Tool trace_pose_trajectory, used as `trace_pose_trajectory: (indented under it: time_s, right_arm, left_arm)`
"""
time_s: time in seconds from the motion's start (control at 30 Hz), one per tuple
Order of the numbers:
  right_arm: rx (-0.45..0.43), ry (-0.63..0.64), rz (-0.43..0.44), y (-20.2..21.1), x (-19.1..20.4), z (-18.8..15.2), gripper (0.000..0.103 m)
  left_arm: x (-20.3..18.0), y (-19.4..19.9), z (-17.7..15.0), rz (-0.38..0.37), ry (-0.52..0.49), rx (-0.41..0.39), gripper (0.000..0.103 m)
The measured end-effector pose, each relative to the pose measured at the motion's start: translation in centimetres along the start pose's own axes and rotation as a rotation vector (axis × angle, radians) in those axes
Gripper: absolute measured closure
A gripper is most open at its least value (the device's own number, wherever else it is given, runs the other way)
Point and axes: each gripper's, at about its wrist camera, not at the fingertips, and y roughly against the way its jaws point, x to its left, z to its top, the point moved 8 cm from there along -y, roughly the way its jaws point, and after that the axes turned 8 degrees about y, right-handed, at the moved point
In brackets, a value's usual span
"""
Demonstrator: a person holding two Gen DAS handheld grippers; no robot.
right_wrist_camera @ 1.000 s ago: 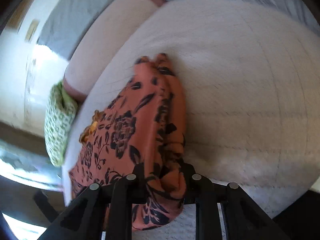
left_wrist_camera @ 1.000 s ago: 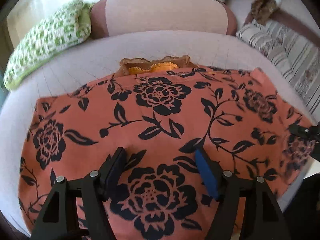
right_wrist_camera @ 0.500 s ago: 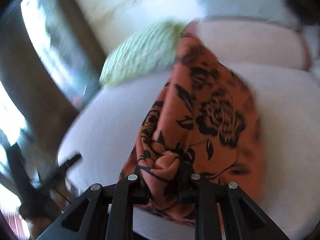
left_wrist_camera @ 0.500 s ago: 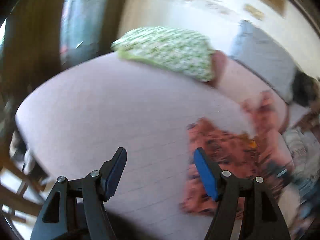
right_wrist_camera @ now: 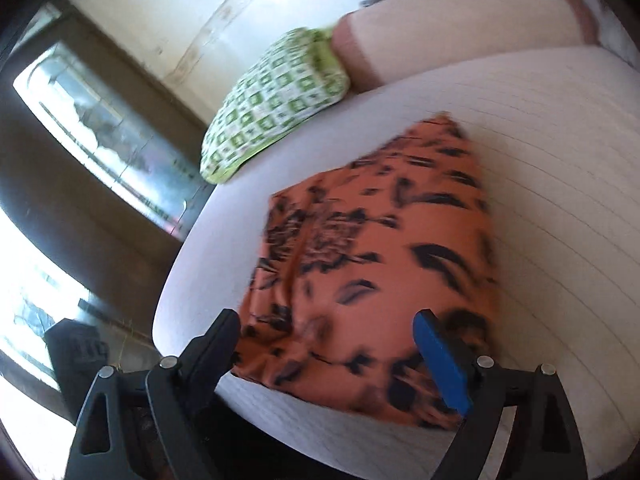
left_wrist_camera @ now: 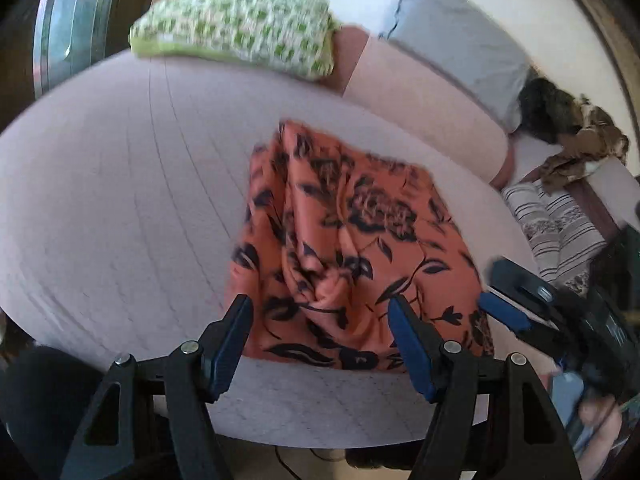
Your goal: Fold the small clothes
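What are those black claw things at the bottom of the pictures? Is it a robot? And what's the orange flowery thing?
No robot: a person holds a pinching tool in each hand, each with a camera looking along its two fingers. One picture is from the left gripper, the other from the right gripper. The orange flowery thing is a cloth, lying folded on a pale bed. A green pillow sits at the far end. The right gripper has just been opening and let the cloth go. Both grippers are open, holding nothing.

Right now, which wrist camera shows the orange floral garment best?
The left wrist view: the orange floral garment is sharper there, its fold and wrinkles clear. The right wrist view shows it motion-blurred, its near corner partly hidden behind a finger.
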Motion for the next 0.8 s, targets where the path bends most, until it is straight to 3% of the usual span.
trace_pose_trajectory:
  time_s: [0.1, 0.13, 0.17, 0.2, 0.27, 0.37, 0.43, 0.53, 0.67, 0.7, 0.73, 0.8]
  right_arm:
    - [0.0, -0.021, 0.009, 0.1, -1.3, -0.6, 0.013]
    - [-0.002, -0.024, 0.013, 0.1, -1.5, -0.6, 0.013]
    - [-0.003, -0.026, 0.021, 0.0, -1.6, -0.6, 0.013]
    - [-0.003, -0.025, 0.025, 0.1, -1.7, -0.5, 0.013]
    - [0.003, -0.013, 0.03, -0.3, -1.8, -0.5, 0.013]
    - [0.0, -0.001, 0.037, -0.3, -1.6, 0.3, 0.013]
    - [-0.009, 0.005, 0.039, -0.3, -1.3, 0.9, 0.013]
    - [0.02, 0.021, 0.021, -1.3, -1.3, 1.2, 0.013]
    - [0.03, 0.06, 0.006, -1.8, -0.7, 1.9, 0.013]
    - [0.031, 0.074, 0.007, -2.0, -0.6, 2.2, 0.013]
    - [0.035, 0.081, 0.008, -2.2, -0.5, 2.4, 0.013]
    - [0.049, 0.078, 0.024, -3.1, -0.6, 2.4, 0.009]
  left_arm:
    - [0.1, -1.2, 0.1, 0.004, 0.054, 0.028, 0.033]
    - [0.0, -1.6, 0.4, 0.004, 0.063, 0.033, 0.047]
    - [-0.1, -2.1, 0.7, -0.006, 0.07, 0.042, 0.081]
    - [-0.1, -2.5, 0.8, 0.003, 0.072, 0.059, 0.09]
    - [-0.1, -1.5, 1.8, -0.027, 0.095, 0.016, 0.091]
    - [-1.0, 3.9, 3.9, 0.003, 0.014, -0.206, 0.091]
    - [0.1, 3.4, 3.5, 0.04, 0.02, -0.191, 0.091]
    - [4.7, -1.8, 0.8, 0.079, 0.165, 0.002, 0.089]
    - [4.5, -1.8, 1.0, 0.035, 0.152, -0.02, 0.081]
    - [4.5, -1.9, 1.2, 0.046, 0.147, -0.021, 0.079]
    - [4.8, -1.9, 1.1, 0.06, 0.156, -0.016, 0.069]
    - [5.4, -0.8, 1.0, 0.065, 0.177, -0.021, 0.067]
